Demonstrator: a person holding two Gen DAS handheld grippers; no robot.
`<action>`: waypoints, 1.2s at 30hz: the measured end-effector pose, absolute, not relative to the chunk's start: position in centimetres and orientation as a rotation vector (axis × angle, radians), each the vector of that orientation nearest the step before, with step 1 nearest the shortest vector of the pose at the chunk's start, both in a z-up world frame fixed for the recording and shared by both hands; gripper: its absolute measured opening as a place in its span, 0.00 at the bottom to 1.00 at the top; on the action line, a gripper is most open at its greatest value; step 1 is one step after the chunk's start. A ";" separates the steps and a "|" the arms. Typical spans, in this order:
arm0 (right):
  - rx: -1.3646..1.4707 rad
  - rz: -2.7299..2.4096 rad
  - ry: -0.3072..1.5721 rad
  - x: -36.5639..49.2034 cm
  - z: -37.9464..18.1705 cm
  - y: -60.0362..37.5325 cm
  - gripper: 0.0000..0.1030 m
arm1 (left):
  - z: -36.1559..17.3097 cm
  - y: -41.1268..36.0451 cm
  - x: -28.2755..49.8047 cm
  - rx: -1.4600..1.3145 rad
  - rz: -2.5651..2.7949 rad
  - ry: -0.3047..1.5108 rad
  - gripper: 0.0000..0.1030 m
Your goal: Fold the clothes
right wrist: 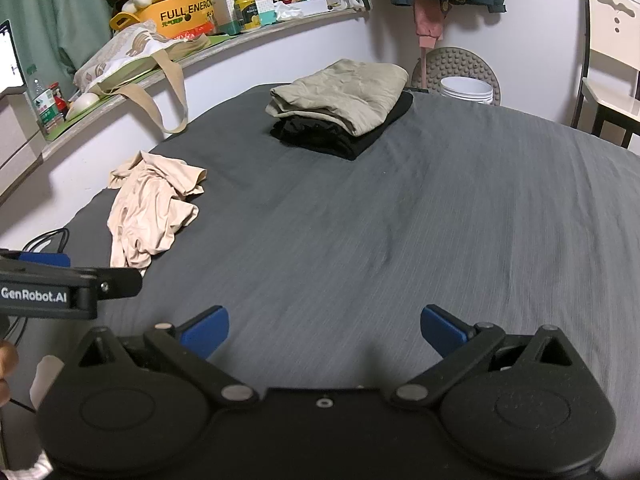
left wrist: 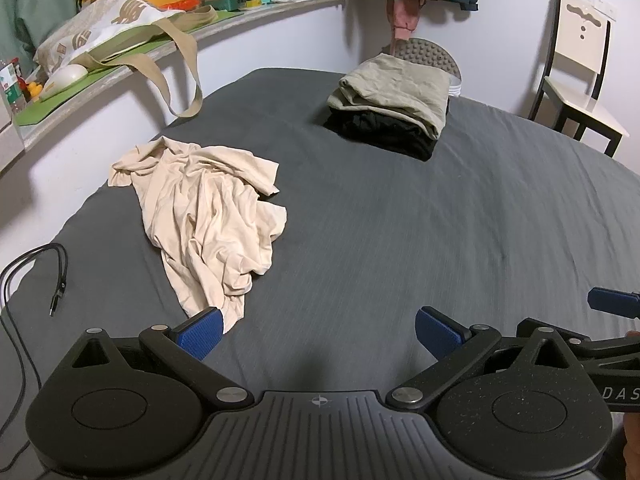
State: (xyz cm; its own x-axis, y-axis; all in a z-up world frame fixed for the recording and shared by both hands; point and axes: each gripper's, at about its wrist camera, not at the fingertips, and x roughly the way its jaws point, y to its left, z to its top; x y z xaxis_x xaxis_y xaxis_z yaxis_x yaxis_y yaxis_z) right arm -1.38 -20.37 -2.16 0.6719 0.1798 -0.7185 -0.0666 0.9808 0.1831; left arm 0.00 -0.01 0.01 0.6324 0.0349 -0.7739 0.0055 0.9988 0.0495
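- Holding both grippers above a dark grey bedsheet [left wrist: 380, 240], we grasp nothing with either one.
- Our left gripper [left wrist: 318, 332] fills the bottom of the left wrist view, its blue-padded jaws spread wide apart over bare sheet.
- Our right gripper [right wrist: 324, 330] sits at the bottom of the right wrist view, jaws likewise wide apart and empty.
- A crumpled cream shirt [left wrist: 204, 216] lies unfolded at centre left of the left wrist view, its lower edge just beside the left blue pad [left wrist: 200, 336]; we cannot tell whether they touch.
- A folded olive-green garment [left wrist: 394, 90] rests on top of a folded black garment [left wrist: 384, 130], stacked in the upper middle of the frame, well apart from the shirt.
- A black cable [left wrist: 58, 276] trails over the sheet's left edge.
- A cluttered shelf [left wrist: 240, 20] curves across the upper left, with a beige tote bag [left wrist: 108, 32] on it, straps hanging down.
- A pale chair [left wrist: 580, 76] stands at upper right.
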 end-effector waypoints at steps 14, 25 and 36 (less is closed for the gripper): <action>0.149 0.140 0.830 -1.3 -2.1 -20.4 1.00 | -0.3 0.0 0.1 0.049 0.020 0.888 1.00; 0.154 0.138 0.831 -1.3 -2.1 -20.5 1.00 | -0.2 -0.1 -0.2 0.054 0.025 0.896 1.00; 0.153 0.138 0.829 -1.3 -2.2 -20.5 1.00 | -0.3 0.0 -0.1 0.051 0.022 0.901 1.00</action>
State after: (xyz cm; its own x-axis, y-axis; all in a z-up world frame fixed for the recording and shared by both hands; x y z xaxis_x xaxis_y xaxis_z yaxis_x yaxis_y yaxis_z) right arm -1.29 -20.45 -2.20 0.6678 0.1811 -0.7219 -0.0617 0.9801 0.1888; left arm -0.14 0.02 -0.29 0.6210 0.0408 -0.7828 0.0021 0.9986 0.0537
